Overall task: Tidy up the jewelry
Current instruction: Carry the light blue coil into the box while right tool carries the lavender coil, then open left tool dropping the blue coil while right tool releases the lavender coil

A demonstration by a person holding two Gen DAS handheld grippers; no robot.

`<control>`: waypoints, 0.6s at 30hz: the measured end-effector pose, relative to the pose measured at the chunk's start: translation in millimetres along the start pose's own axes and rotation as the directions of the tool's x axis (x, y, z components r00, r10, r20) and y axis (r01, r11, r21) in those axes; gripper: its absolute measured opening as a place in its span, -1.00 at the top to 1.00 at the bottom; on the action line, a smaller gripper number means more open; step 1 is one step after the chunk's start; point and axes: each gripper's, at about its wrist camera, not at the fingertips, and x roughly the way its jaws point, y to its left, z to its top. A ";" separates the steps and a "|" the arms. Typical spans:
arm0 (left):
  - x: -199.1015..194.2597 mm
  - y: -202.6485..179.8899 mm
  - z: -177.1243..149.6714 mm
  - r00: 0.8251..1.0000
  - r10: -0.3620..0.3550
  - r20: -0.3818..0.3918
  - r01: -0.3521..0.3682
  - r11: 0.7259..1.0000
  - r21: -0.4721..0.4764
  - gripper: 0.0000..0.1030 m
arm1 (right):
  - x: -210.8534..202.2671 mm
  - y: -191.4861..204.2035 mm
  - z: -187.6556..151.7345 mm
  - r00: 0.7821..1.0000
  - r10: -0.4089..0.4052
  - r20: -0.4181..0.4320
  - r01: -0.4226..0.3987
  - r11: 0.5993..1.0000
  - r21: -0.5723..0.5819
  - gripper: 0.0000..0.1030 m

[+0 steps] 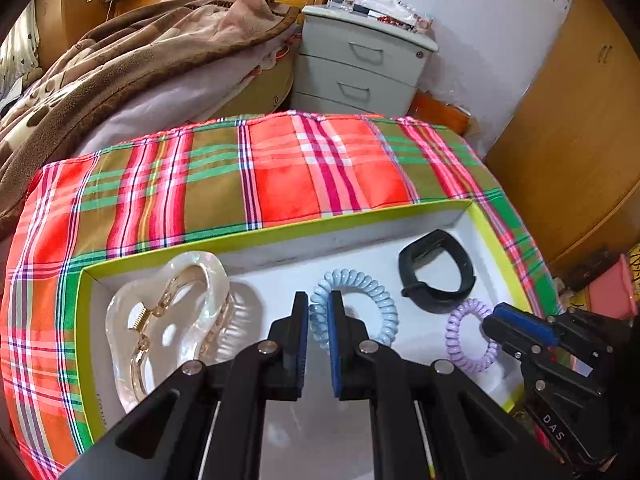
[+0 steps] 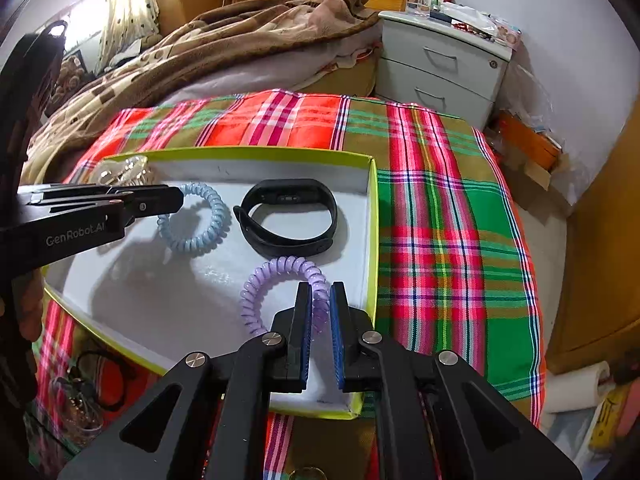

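Observation:
A shallow white box with a lime rim [image 1: 280, 230] [image 2: 240, 154] lies on a plaid cloth. In it are a clear pearly claw clip [image 1: 168, 320] [image 2: 124, 170], a black wristband [image 1: 436, 276] [image 2: 288, 216], a pale blue spiral hair tie [image 1: 360, 280] [image 2: 200, 224] and a lilac spiral hair tie [image 1: 464, 332] [image 2: 272, 276]. My left gripper [image 1: 318, 300] [image 2: 180, 198] is shut on the left side of the blue tie. Over the box's right end, my right gripper [image 2: 320, 290] [image 1: 492, 316] is shut on the lilac tie's right side. Both ties look to rest on the box floor.
The plaid cloth [image 1: 320, 168] [image 2: 440, 240] covers a low surface beside a bed with a brown blanket [image 1: 120, 60]. A grey drawer unit [image 1: 360, 64] stands behind, a wooden cupboard [image 1: 580, 120] to the right. Black hair ties [image 2: 100, 376] lie beside the box; a paper roll [image 2: 576, 388] is on the floor.

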 end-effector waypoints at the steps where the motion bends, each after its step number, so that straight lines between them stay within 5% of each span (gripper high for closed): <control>1: 1.2 -0.2 -0.4 1.000 0.001 -0.004 -0.001 1.000 0.003 0.81 | 0.3 1.0 0.0 1.000 -0.007 0.000 0.007 1.000 -0.006 0.82; 15: 6.2 0.9 -0.6 1.000 0.010 -0.007 -0.010 1.000 0.004 0.77 | 4.2 1.8 1.8 1.000 -0.017 0.006 0.017 1.000 -0.017 0.82; 18: 4.4 0.2 -1.1 1.000 0.006 -0.005 -0.006 1.000 0.007 0.58 | 3.2 1.7 1.9 1.000 -0.015 0.011 0.015 1.000 -0.008 0.82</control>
